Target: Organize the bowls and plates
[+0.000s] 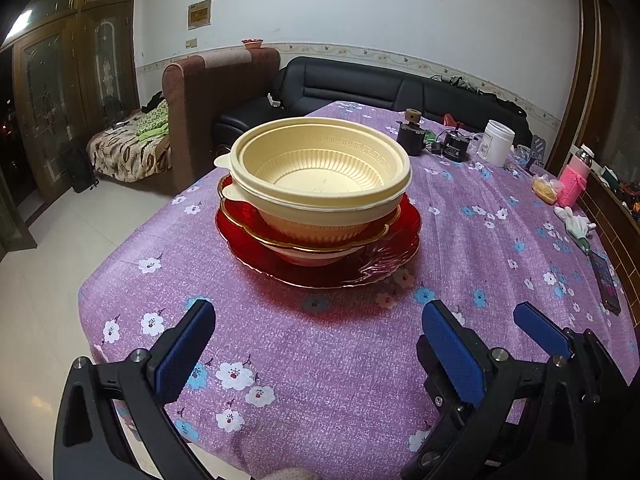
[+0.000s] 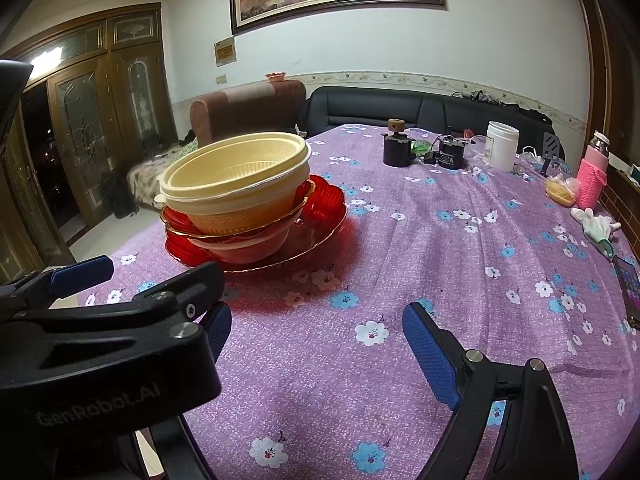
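Observation:
A stack stands on the purple flowered tablecloth. At the bottom is a large red glass plate [image 1: 320, 272] [image 2: 324, 216]. On it sit a white bowl [image 1: 316, 256] [image 2: 244, 250], a smaller red gold-rimmed dish [image 1: 240, 210] [image 2: 180, 220] and two nested cream plastic bowls [image 1: 320, 160] [image 2: 236, 176]. My left gripper [image 1: 316, 344] is open and empty, a little in front of the stack. My right gripper [image 2: 316, 340] is open and empty, in front and to the right of the stack. The right gripper's blue fingers [image 1: 456, 352] show in the left wrist view. The left gripper's body [image 2: 100, 340] shows in the right wrist view.
At the table's far side stand a black jar [image 2: 397, 148], a black device [image 2: 450, 152] and a white jar [image 2: 501, 145]. At the right edge are a pink bottle [image 2: 594, 178], a yellow bag [image 2: 560, 192], a glove [image 2: 596, 224] and a phone [image 2: 628, 288]. Sofas stand behind.

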`<state>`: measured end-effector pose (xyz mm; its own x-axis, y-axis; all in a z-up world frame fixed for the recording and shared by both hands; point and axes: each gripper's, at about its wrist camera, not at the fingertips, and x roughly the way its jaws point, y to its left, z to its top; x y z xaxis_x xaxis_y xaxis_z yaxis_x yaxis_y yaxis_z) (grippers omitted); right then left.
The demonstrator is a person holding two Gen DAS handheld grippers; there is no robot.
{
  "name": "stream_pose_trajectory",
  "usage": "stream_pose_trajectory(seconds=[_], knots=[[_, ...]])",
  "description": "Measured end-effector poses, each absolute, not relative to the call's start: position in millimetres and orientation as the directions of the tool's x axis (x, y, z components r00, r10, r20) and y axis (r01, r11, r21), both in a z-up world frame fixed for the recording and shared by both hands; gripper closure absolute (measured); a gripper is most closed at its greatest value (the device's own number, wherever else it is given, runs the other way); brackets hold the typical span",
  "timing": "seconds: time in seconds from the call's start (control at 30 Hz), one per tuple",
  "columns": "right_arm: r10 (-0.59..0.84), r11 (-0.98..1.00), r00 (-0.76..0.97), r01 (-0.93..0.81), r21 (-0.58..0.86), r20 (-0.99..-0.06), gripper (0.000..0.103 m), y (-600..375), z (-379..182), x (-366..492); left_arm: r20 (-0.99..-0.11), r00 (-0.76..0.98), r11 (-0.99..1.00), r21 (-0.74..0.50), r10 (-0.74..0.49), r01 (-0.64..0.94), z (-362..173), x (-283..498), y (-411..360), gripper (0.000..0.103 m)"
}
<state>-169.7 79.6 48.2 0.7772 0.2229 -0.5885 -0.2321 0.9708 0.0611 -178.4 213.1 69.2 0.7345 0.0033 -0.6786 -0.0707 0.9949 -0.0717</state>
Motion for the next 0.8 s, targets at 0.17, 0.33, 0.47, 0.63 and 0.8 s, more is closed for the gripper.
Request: stream_pose_trajectory(seconds=[0.17,0.33,0.47,0.63,0.8], knots=[[0.225,0.970,0.775,-0.236,0.059,-0.590,0.012,81.5,47.2,-169.9,-0.682,0.731,0.995,-0.078,-0.004,-0.067,69.0,-177.7,215.2,0.000],[0.225,0.970,0.775,-0.238,0.058,-0.590,0.012,82.2,46.9,-170.0,-0.689,0.725,0.993,-0.093,-0.015,-0.067,67.4,-177.9,218.0,0.000],[0.228,0.969,0.774,-0.241,0.058,-0.591,0.012,83.0,46.1,-170.2,-0.691,0.723,0.993,-0.091,-0.012,-0.071,66.5,-177.3,217.6,0.000],[0.230,0.969,0.770,-0.240,0.064,-0.595,0.012,83.0,44.8,-169.5,-0.692,0.722,0.993,-0.090,-0.011,-0.070,65.9,-177.0,216.7,0.000],[0.231,0.969,0.769,-0.240,0.065,-0.596,0.012,82.4,44.3,-169.8,-0.694,0.720,0.993,-0.090,-0.011,-0.071,65.0,-177.1,216.7,0.000]])
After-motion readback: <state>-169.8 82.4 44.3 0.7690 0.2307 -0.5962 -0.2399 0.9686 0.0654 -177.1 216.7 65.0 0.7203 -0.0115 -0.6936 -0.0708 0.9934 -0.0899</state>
